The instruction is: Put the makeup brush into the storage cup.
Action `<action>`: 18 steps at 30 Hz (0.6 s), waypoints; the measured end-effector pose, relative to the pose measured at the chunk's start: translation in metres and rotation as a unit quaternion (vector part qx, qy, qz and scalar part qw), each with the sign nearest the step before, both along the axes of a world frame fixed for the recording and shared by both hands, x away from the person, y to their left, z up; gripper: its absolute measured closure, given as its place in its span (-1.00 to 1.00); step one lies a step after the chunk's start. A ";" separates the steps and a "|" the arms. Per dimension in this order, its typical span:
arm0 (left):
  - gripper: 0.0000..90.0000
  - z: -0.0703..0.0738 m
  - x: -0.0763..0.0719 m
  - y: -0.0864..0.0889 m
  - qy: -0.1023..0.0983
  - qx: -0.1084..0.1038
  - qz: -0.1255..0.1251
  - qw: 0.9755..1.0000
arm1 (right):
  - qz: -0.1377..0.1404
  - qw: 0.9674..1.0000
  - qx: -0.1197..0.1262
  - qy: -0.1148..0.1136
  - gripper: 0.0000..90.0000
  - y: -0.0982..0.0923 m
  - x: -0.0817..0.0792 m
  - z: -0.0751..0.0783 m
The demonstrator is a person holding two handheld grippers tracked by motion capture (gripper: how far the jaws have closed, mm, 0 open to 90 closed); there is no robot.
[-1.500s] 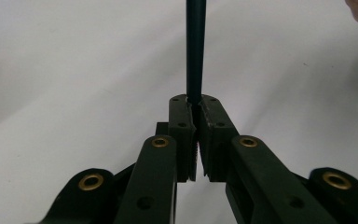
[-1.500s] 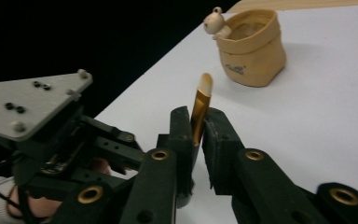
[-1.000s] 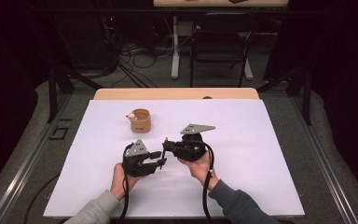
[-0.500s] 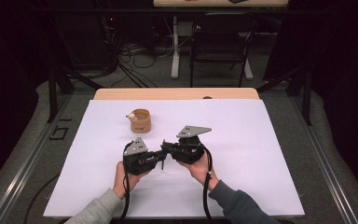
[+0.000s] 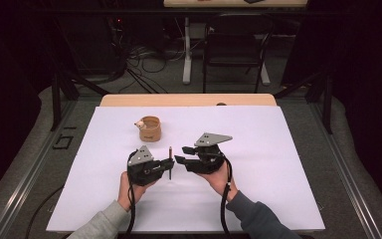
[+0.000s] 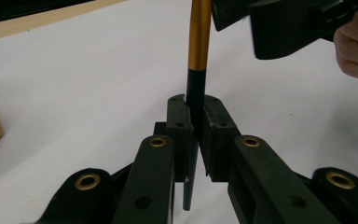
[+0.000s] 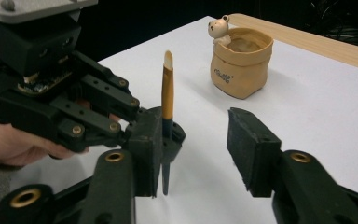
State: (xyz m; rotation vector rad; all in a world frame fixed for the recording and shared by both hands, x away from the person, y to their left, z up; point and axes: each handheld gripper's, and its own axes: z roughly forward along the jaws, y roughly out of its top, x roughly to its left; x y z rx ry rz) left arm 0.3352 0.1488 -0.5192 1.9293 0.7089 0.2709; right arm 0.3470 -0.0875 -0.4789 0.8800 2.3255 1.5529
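A thin pencil-like stick [image 5: 169, 162], dark below and gold above [image 6: 199, 42], stands upright over the white sheet. My left gripper [image 5: 169, 165] is shut on its dark lower part [image 6: 195, 116]. My right gripper [image 5: 180, 154] faces it from the right and its jaws have just been opening. In the right gripper view the stick [image 7: 167, 88] stands between the open jaws [image 7: 196, 135], close to the left pad, and neither pad presses on it. The left gripper's fingertips [image 7: 175, 135] clasp the stick there.
A tan pouch-shaped cup [image 5: 149, 128] with a small bear figure [image 7: 218, 29] on its rim stands behind the grippers. White paper [image 5: 278, 149] covers the wooden table, whose far edge [image 5: 189, 100] is bare. Chairs and cables lie beyond.
The left jaws closed on the stick. The right gripper's jaws have come apart and let go of it. Both hands stay near the sheet's middle.
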 end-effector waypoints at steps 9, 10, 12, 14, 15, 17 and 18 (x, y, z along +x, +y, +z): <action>0.84 0.001 0.003 0.010 -0.006 0.000 0.019 1.000 | -0.010 1.000 -0.011 -0.004 -0.35 -0.016 0.001 -0.002; 0.84 0.001 0.003 0.010 -0.006 0.000 0.019 1.000 | -0.010 1.000 -0.011 -0.004 -0.35 -0.016 0.001 -0.002; 0.84 0.002 0.003 0.012 -0.012 0.003 0.023 1.000 | -0.013 1.000 -0.019 -0.010 -0.51 -0.020 0.001 -0.004; 0.84 0.002 0.004 0.014 -0.013 0.001 0.027 1.000 | -0.014 0.999 -0.028 -0.014 -0.58 -0.021 0.000 -0.004; 0.84 0.002 0.004 0.015 -0.014 0.001 0.030 0.999 | -0.014 0.999 -0.033 -0.019 -0.61 -0.022 0.000 -0.004; 0.84 0.002 0.005 0.017 -0.015 0.002 0.031 0.999 | -0.016 0.999 -0.040 -0.026 -0.66 -0.023 -0.002 -0.005; 0.84 0.002 0.005 0.018 -0.015 0.002 0.031 0.999 | -0.015 0.999 -0.044 -0.029 -0.67 -0.024 -0.002 -0.005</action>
